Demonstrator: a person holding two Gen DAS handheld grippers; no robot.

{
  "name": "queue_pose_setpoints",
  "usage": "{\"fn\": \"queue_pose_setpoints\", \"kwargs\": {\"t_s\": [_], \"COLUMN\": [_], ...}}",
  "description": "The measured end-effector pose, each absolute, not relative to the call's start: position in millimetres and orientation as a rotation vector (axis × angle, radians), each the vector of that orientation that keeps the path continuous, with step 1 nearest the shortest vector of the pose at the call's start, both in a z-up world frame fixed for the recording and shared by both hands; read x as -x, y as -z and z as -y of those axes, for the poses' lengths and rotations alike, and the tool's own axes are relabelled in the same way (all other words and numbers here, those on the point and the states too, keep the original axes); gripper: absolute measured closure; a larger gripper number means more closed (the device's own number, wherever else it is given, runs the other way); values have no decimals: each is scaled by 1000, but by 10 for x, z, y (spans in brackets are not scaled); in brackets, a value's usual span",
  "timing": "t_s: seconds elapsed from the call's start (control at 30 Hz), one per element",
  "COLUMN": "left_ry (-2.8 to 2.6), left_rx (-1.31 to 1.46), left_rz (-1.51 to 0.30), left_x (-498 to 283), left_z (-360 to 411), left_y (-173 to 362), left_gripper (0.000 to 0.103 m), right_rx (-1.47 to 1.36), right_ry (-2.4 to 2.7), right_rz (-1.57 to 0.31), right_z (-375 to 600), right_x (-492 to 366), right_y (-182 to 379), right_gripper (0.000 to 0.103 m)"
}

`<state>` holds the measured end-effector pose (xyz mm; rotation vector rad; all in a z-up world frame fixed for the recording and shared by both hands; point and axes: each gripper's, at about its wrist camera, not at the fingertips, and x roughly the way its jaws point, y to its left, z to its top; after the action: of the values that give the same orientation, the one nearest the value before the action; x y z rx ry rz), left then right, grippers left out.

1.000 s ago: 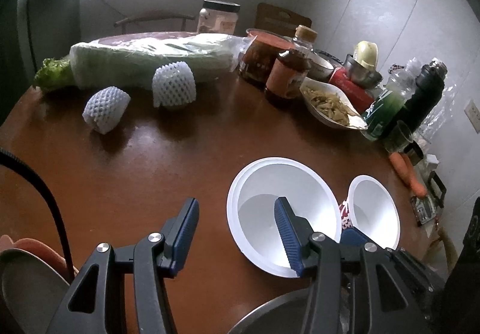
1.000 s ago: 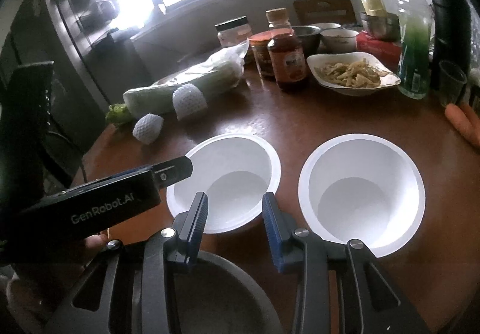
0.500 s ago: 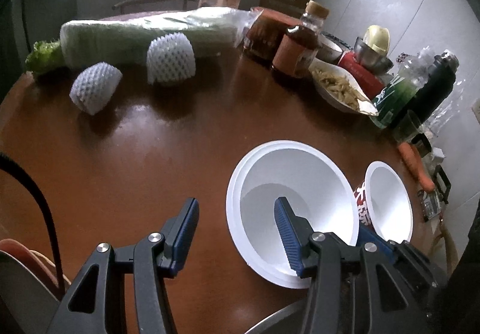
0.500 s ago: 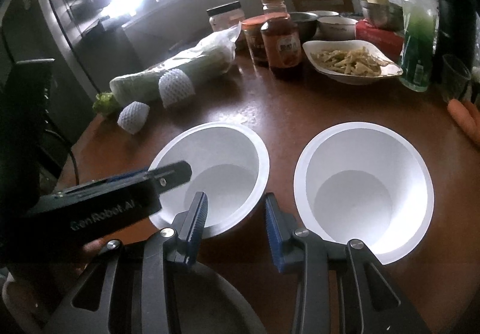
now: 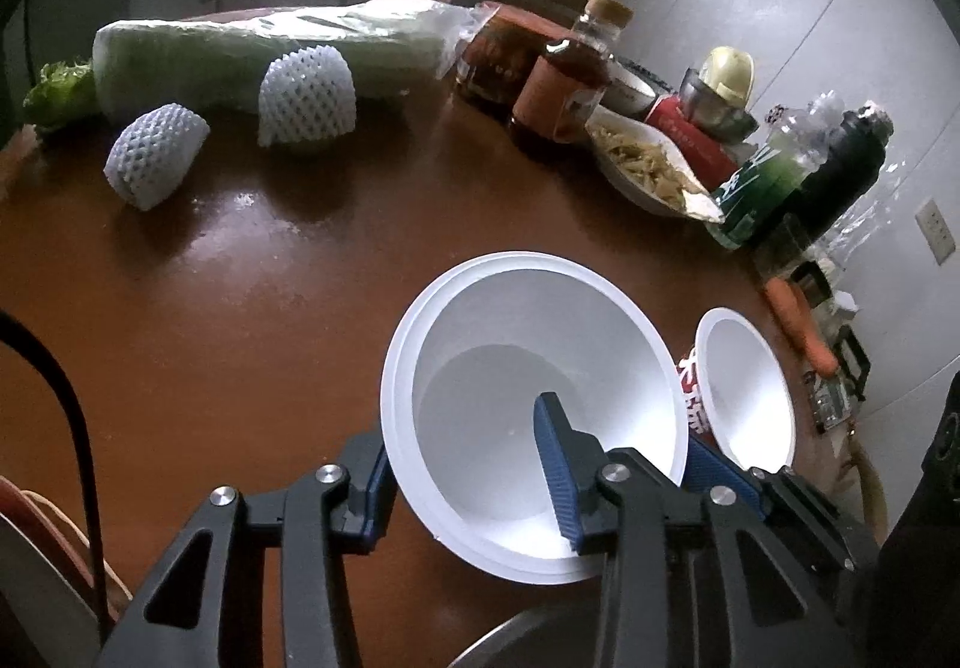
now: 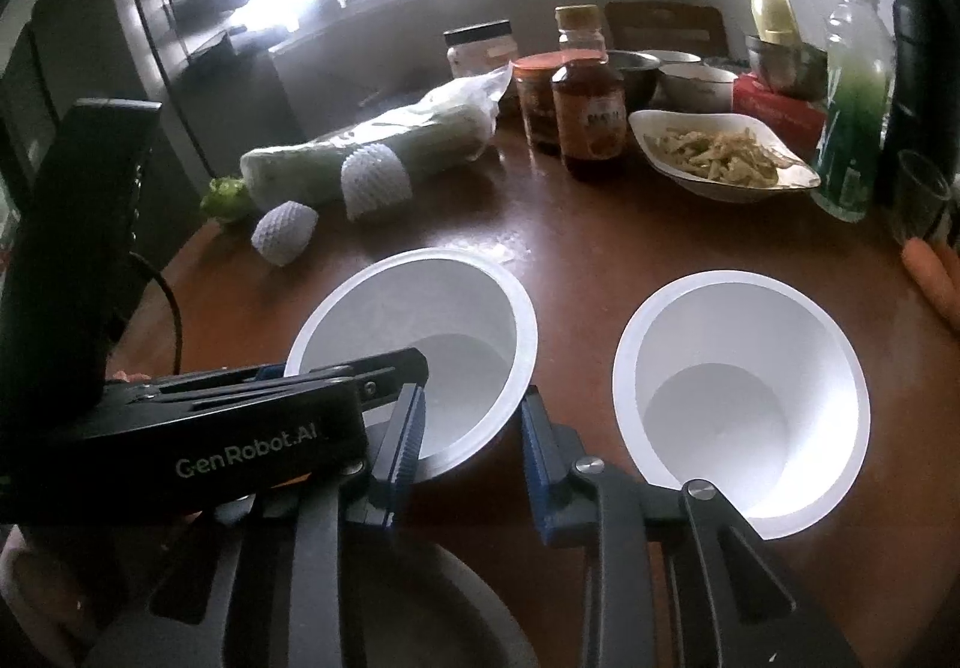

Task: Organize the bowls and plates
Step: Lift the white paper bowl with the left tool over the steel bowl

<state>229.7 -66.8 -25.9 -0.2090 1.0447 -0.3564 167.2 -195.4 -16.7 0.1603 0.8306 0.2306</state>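
Two white bowls stand on the brown table. My left gripper straddles the near wall of the left bowl: one blue finger is inside, the other outside by the rim. Its jaws are closing, with a gap still showing at the inner pad. My right gripper straddles the near right rim of that same bowl, and its jaws are closing too. I see no pinch on the wall. The second bowl sits free to the right. The left gripper reaches in from the left in the right wrist view.
A grey plate lies under both grippers at the near edge. At the back are a wrapped cabbage, two foam nets, a sauce bottle and a dish of food. A green bottle and a carrot stand right.
Both grippers have moved forward onto the left bowl and their jaws have narrowed. The left gripper's outer finger has gone from beside the bowl to behind its rim.
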Motion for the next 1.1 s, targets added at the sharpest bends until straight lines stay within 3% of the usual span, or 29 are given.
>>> {"fn": "queue_pose_setpoints", "kwargs": {"t_s": [1.1], "left_ry": [332], "left_rx": [156], "left_rz": [-861], "left_x": [-1605], "left_z": [681], "left_y": [-439], "left_gripper": [61], "right_rx": [-136], "right_ry": [-292], "right_rz": [-662], "right_z": [1961], "right_x": [-1069], "right_y": [-386], "right_gripper": [71]}}
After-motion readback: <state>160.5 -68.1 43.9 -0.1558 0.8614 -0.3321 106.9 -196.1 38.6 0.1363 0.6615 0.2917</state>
